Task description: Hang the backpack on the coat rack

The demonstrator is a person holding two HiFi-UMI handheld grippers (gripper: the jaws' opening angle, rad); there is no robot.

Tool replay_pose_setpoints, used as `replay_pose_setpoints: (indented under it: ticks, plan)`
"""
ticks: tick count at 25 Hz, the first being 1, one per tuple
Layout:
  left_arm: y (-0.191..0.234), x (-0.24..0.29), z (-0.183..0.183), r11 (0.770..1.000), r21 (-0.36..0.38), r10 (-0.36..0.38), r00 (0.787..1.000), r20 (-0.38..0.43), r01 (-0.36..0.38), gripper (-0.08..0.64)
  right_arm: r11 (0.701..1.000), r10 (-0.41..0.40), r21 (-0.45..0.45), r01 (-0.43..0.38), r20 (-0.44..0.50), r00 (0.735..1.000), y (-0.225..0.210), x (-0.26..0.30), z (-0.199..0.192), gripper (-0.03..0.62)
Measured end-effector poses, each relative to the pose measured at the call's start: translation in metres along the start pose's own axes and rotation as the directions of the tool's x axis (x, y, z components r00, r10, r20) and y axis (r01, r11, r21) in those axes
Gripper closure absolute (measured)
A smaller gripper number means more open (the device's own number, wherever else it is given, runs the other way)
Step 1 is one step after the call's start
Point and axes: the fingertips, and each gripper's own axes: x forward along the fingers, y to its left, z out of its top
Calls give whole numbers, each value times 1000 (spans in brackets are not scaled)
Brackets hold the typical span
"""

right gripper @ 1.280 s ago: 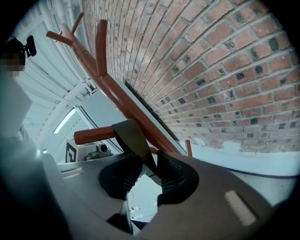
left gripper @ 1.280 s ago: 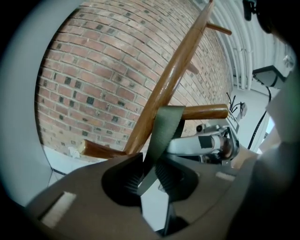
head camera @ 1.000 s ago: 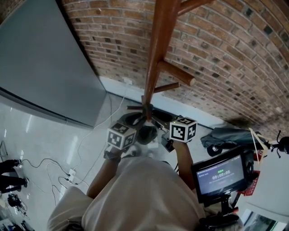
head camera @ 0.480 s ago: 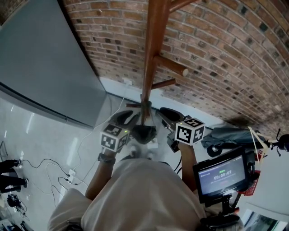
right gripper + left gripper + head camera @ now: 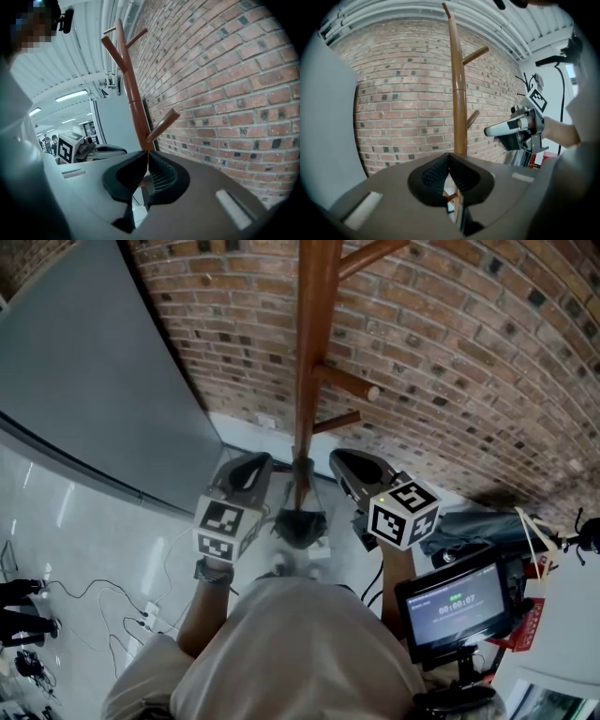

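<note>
Both grippers are higher than a second ago, either side of the coat rack [image 5: 314, 352] pole. Left gripper [image 5: 255, 463] jaws pressed fully together, empty; right gripper [image 5: 345, 459] jaws closing, nearly touching, nothing between them. Backpack [image 5: 300, 524], apparently the dark shape low at the pole's foot, sits between them, unheld, contents not visible.

— How much of the coat rack [image 5: 312, 352] is shown in the head view?

— Its top is cut off by the upper edge. Its foot is covered by a dark grey shape [image 5: 300, 524] that cannot be identified.

— And beside the coat rack?

— The print on the screen [image 5: 453, 607] to its right is too small to be read. The figures [image 5: 49, 139] left of it, in the right gripper view, cannot be made out.
</note>
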Motion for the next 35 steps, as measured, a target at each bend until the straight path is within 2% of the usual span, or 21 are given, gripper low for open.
replay_pose_setpoints:
  ticks: [13, 24, 35]
  plan:
    - [-6, -24, 88, 985, 164, 22, 986, 168, -50, 560, 990, 15, -144, 8, 159, 987, 29, -16, 81, 591]
    - [-2, -28, 121, 976, 197, 39, 970, 239, -87, 560, 977, 20, -212, 25, 210, 977, 42, -25, 111, 592]
    - [-5, -26, 127, 975, 206, 30, 967, 253, -85, 560, 974, 25, -226, 24, 213, 977, 44, -24, 117, 592]
